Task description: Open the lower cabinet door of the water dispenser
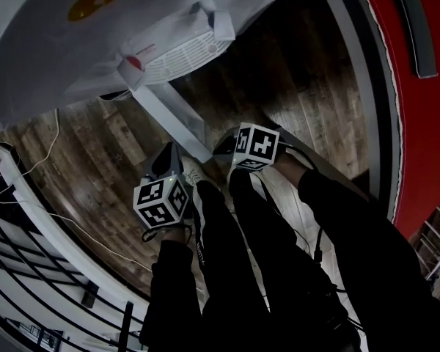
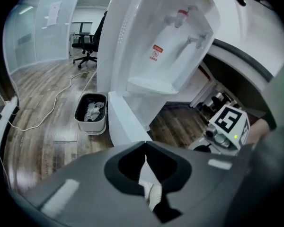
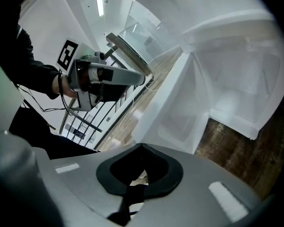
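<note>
- The left gripper hangs just left of centre in the head view, its marker cube nearest the person and its nose aimed towards 12 o'clock.
- Its jaws are pressed together at the tips, with nothing between them.
- The right gripper sits at its 2 o'clock, near but apart, jaws likewise closed and empty.
- The left forearm, in a black sleeve, comes up from 6 o'clock; the right forearm comes in from 5 o'clock.

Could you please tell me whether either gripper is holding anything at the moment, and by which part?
Nothing is held. The left gripper and the right gripper each have their jaws closed together with nothing between them.
</note>
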